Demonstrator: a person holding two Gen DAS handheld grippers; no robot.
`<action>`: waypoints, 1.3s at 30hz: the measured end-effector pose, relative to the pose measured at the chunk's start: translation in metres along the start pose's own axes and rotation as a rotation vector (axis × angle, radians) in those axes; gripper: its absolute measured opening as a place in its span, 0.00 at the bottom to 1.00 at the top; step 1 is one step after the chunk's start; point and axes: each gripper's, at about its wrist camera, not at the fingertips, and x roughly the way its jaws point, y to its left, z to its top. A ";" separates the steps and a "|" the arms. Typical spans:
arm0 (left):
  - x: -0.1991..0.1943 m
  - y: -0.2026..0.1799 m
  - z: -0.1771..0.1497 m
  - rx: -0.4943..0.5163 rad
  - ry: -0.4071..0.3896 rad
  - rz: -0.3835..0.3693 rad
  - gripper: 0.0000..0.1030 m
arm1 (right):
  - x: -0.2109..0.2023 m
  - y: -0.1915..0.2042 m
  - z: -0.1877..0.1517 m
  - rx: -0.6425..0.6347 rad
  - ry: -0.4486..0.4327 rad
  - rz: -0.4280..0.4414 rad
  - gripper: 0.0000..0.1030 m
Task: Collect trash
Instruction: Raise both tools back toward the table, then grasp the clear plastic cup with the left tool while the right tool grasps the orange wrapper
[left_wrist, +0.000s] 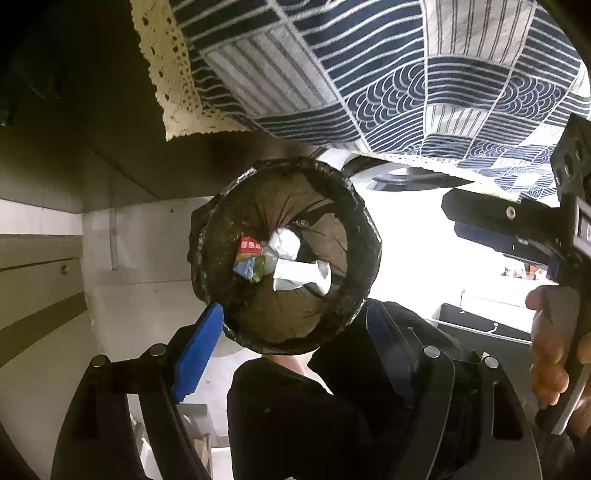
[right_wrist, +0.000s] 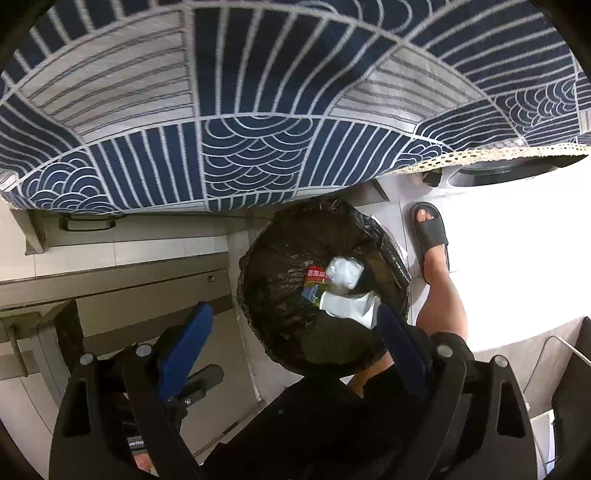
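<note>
A round bin lined with a black bag (left_wrist: 360, 236) stands on the floor below both grippers; it also shows in the right wrist view (right_wrist: 266, 258). Inside lie crumpled white paper (left_wrist: 284, 242), a flattened white cup (left_wrist: 301, 275) and a red and blue wrapper (left_wrist: 251, 258). The same trash shows in the right wrist view: paper (right_wrist: 345, 271), cup (right_wrist: 347, 304), wrapper (right_wrist: 316, 275). My left gripper (left_wrist: 291, 339) is open and empty above the bin. My right gripper (right_wrist: 295, 347) is open and empty above the bin; it also shows in the left wrist view (left_wrist: 491, 225).
A table with a blue and white patterned cloth (left_wrist: 369, 74) (right_wrist: 258, 92) overhangs the bin. A grey cabinet with a drawer (right_wrist: 147, 288) stands at the left. The person's sandalled foot (right_wrist: 430, 229) is right of the bin on the white floor.
</note>
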 end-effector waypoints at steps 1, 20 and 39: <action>-0.003 0.000 0.001 -0.003 -0.007 0.007 0.75 | -0.002 0.002 -0.001 -0.011 0.001 -0.002 0.87; -0.118 -0.030 0.028 0.066 -0.198 0.008 0.75 | -0.119 0.056 -0.021 -0.234 -0.190 -0.077 0.91; -0.242 -0.096 0.091 0.234 -0.394 0.009 0.77 | -0.266 0.094 0.033 -0.333 -0.461 -0.091 0.95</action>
